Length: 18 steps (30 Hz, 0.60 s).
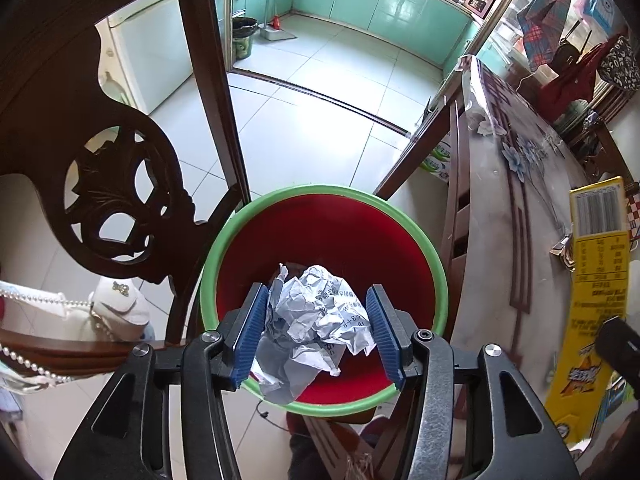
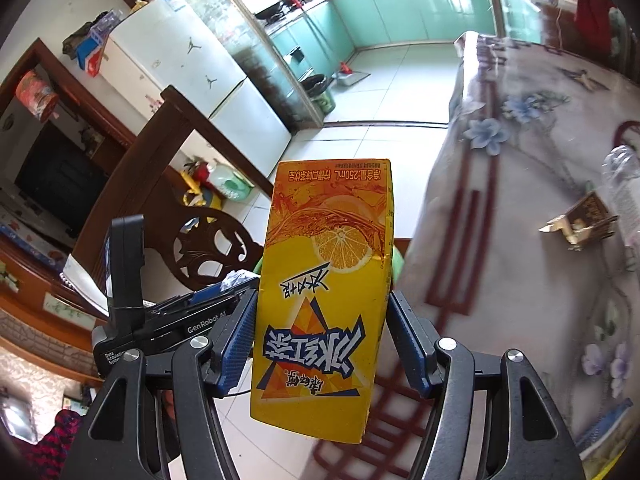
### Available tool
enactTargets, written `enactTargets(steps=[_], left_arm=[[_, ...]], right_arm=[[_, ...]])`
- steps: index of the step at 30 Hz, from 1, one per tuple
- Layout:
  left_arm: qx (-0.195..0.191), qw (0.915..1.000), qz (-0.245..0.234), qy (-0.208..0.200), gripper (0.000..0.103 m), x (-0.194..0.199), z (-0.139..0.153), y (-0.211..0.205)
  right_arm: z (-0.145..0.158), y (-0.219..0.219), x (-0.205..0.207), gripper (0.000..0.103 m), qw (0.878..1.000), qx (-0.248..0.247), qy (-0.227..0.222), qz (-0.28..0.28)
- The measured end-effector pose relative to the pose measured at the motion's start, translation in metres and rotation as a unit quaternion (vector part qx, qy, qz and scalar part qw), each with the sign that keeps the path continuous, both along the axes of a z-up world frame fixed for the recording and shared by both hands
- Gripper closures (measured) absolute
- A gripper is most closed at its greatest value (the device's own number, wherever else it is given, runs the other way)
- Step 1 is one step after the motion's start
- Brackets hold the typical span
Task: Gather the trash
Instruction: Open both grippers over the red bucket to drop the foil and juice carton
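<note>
A crumpled white paper ball [image 1: 316,316] sits between the blue pads of my left gripper [image 1: 316,292], right above a red bin with a green rim [image 1: 224,240]. The paper leans on the left pad [image 1: 250,332]. A thin gap shows at the right pad [image 1: 384,332], so the jaws stand open around it. My right gripper [image 2: 323,296] is shut on a yellow iced-tea carton [image 2: 324,288], held upright with its print upside down. That carton [image 1: 596,280] also shows at the right edge of the left wrist view. The left gripper's body [image 2: 160,312] lies just left of the carton.
A carved dark wooden chair [image 1: 120,184] stands left of the bin. A table with a flowered cloth [image 2: 520,200] runs along the right, with a torn small box [image 2: 580,224] and a clear plastic bottle [image 2: 624,184] on it. A white pearl-strap bag [image 1: 116,304] lies on the chair.
</note>
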<state>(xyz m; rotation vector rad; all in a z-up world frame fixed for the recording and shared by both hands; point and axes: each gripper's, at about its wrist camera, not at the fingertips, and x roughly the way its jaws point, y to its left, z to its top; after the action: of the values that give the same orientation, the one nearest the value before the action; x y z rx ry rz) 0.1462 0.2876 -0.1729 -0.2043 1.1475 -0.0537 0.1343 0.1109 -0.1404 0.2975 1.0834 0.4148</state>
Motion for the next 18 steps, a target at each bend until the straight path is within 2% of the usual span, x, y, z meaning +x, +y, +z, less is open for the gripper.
enactTargets(steps=[1, 2, 4, 9, 18], left_arm=[[-0.003, 1.0000, 0.001, -0.002, 0.045, 0.001, 0.001, 0.002], [-0.006, 1.0000, 0.003, -0.004, 0.031, 0.001, 0.001, 0.004], [-0.013, 0.9997, 0.017, -0.012, 0.018, 0.002, 0.003, 0.010], [-0.037, 0.9981, 0.047, -0.014, 0.018, 0.002, 0.007, 0.026], [-0.024, 0.9982, 0.049, -0.023, 0.018, -0.007, 0.014, 0.029]], right_arm=[[-0.002, 0.004, 0.002, 0.040, 1.000, -0.001, 0.001, 0.004], [-0.004, 0.007, 0.004, 0.040, 1.000, -0.001, 0.002, 0.008], [-0.010, 0.016, 0.010, 0.040, 1.000, -0.002, 0.006, 0.020], [-0.024, 0.029, 0.023, 0.039, 0.999, 0.005, 0.021, 0.026], [-0.026, 0.022, 0.018, 0.038, 0.999, 0.007, 0.030, 0.012]])
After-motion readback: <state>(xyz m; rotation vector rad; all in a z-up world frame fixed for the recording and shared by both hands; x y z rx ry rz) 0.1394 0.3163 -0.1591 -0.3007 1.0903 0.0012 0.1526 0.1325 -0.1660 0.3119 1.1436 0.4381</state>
